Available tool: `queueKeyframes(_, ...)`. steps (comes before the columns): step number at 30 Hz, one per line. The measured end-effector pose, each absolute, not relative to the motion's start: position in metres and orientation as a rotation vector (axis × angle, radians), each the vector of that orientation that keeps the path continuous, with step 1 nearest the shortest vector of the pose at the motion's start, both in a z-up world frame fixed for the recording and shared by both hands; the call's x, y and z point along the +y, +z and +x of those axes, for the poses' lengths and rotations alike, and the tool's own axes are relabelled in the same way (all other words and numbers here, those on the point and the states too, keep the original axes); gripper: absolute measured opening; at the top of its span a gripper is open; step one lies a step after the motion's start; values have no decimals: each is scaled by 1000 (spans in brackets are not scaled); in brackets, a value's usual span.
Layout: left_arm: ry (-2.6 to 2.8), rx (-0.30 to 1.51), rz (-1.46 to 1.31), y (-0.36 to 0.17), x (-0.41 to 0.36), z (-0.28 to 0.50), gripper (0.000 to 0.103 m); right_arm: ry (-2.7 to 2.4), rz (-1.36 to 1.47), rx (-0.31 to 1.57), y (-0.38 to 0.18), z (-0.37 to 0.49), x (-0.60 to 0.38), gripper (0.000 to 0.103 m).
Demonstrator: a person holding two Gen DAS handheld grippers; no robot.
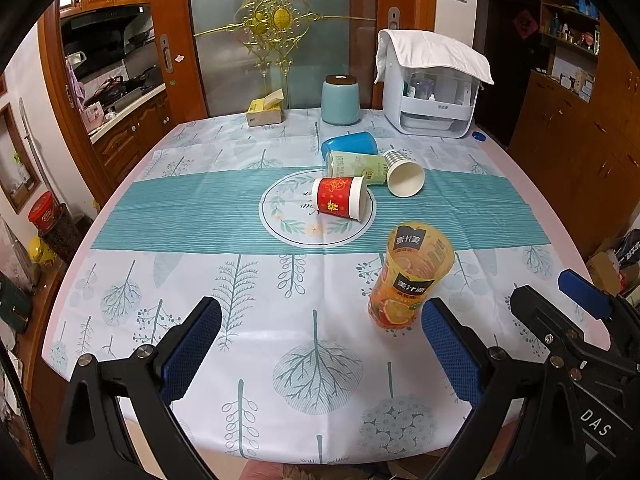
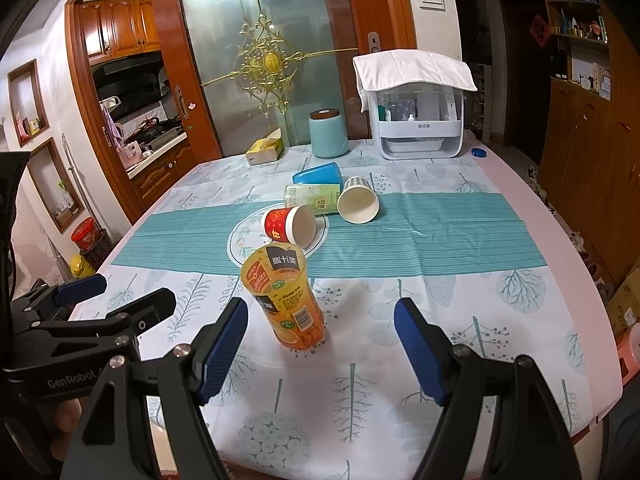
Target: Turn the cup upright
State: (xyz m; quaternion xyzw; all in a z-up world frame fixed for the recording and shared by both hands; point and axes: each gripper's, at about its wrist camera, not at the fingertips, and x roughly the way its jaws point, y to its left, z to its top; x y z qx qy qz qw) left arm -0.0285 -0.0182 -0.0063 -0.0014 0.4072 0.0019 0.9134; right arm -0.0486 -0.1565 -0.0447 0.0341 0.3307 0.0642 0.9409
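Left wrist view is showing the left gripper (image 1: 320, 344) hovering low over the near part of the tablecloth-covered table (image 1: 280, 352), its blue-padded jaws spread wide and holding nothing. The translucent orange plastic juice cup (image 1: 410, 276) is standing upright, mouth up, at about one o'clock from this gripper, just beside the right-hand pad but not between the pads. The right gripper (image 1: 568, 304) is showing at three o'clock in this view, with "DAS" printed on its black body.

Right wrist view is showing the right gripper (image 2: 322, 344) likewise hovering with its jaws gaping and gripping nothing; the juice cup is sitting at about eleven o'clock, nearer its left pad, tilted slightly in the fisheye. Only this view is showing the person's fingers (image 2: 66, 416) wrapped under the left gripper's handle, which is bearing the word "GenRobot" at nine o'clock.

Farther out at twelve o'clock four cups are lying on their sides: a red paper cup with gold pattern (image 1: 340, 200) on the round printed medallion, a pale green labelled cup (image 1: 354, 166), a checked paper cup with a white interior (image 1: 402, 176), and a blue plastic cup (image 1: 349, 145) behind them. The right wrist view is looking into the red cup's open mouth, while the left is showing its side. The orange cup is carrying Chinese characters, a barcode and "888".
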Motion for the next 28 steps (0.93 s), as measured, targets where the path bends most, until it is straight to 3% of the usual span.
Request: queueKeyframes(28, 22, 855, -6, -10, -13, -23, 99, 140, 64, 682, -47, -45, -148, 76)
